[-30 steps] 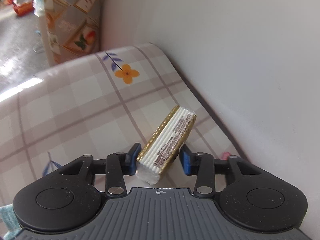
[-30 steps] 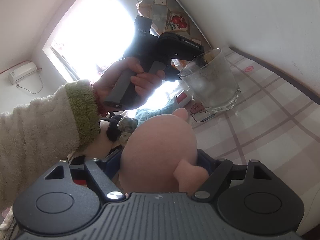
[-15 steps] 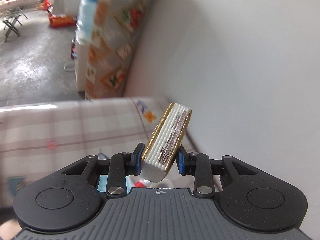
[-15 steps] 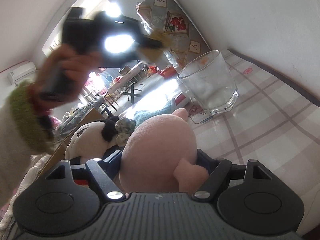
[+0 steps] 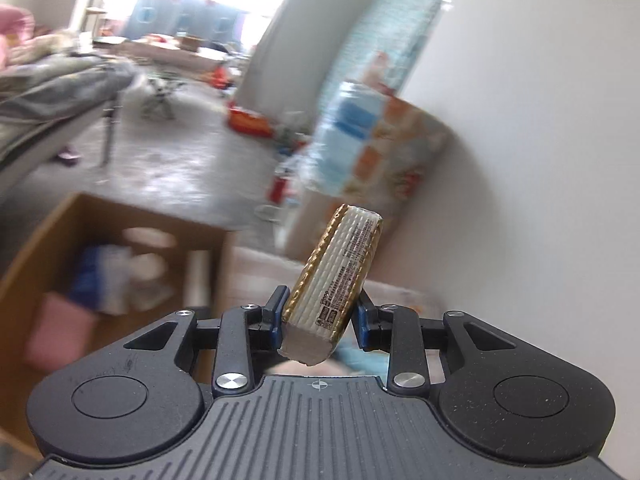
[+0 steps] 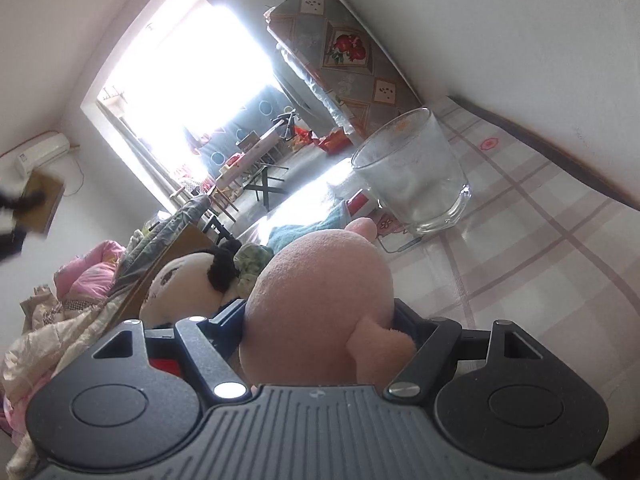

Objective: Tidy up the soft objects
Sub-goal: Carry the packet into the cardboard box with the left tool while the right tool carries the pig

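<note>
Left claw [image 5: 319, 316] clenched on gold-edged tissue pack [image 5: 335, 280], aloft beyond desk edge, near cardboard box [image 5: 36, 264]. Step, likely: carry to box; next, centre over opening, release. Right claw [image 6: 320, 322] grasping pink plush [image 6: 320, 292] over desk; only this view shows glass [image 6: 412, 172], panda plush [image 6: 180, 280].

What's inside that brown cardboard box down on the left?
The cardboard box is open, and motion blur smears its contents: something pink, something blue and white, and pale rounded shapes. What they are is unclear, and the left gripper hides the box's near corner.
</note>
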Tool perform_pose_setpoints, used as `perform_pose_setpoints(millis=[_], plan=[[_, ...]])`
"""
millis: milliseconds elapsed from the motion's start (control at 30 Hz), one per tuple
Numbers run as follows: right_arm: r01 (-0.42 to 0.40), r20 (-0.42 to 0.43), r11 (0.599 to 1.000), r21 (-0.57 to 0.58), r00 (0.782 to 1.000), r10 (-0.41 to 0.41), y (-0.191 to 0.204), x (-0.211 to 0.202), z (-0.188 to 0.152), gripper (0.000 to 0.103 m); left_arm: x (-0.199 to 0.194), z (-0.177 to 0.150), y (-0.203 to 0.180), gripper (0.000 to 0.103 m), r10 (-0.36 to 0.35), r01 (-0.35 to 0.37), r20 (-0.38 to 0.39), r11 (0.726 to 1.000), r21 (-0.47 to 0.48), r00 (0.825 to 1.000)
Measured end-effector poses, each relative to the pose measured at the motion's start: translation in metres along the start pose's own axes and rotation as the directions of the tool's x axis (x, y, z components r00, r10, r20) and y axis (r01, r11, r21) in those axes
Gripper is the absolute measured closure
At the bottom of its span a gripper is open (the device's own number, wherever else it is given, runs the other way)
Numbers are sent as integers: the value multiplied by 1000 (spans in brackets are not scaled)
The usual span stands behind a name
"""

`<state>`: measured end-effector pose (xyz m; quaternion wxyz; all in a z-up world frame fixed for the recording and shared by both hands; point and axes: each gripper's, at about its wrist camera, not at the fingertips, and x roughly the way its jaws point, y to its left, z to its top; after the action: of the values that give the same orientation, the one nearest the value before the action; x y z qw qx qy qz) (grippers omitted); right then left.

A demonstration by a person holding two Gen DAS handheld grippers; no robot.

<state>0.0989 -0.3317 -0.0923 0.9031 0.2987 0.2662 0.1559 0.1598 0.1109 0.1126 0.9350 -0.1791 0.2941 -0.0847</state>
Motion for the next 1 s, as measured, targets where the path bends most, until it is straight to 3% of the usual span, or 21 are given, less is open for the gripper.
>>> perform_pose_setpoints(millis=[267, 367, 467, 567, 700, 833, 900, 1000], plan=[[39, 4, 998, 42, 999, -39, 16, -27, 13, 25, 23, -17, 89, 72, 188, -194, -66, 976, -98, 980], [42, 29, 999, 23, 999, -43, 37, -41, 19, 25, 46, -19, 115, 72, 207, -226, -141, 966, -129, 968], [8, 44, 1000, -14, 999, -8, 67, -48, 29, 25, 66, -23, 137, 72, 224, -261, -225, 954, -149, 948], [-75, 31, 995, -71, 997, 77, 108, -40, 42, 25, 87, -26, 153, 72, 236, -286, -281, 945, -156, 930], [-224, -24, 963, -148, 975, 223, 172, -7, 62, 25, 106, -33, 173, 72, 261, -327, -348, 933, -148, 901], [-357, -158, 917, -177, 930, 331, 240, 52, 71, 25, 119, -38, 186, 72, 288, -360, -377, 923, -137, 881], [-387, -236, 900, -202, 911, 339, 273, 88, 70, 25, 123, -40, 191, 72, 280, -357, -385, 923, -145, 879], [-367, -335, 885, -286, 904, 266, 320, 141, 61, 25, 131, -42, 200, 71, 237, -337, -420, 924, -181, 876]])
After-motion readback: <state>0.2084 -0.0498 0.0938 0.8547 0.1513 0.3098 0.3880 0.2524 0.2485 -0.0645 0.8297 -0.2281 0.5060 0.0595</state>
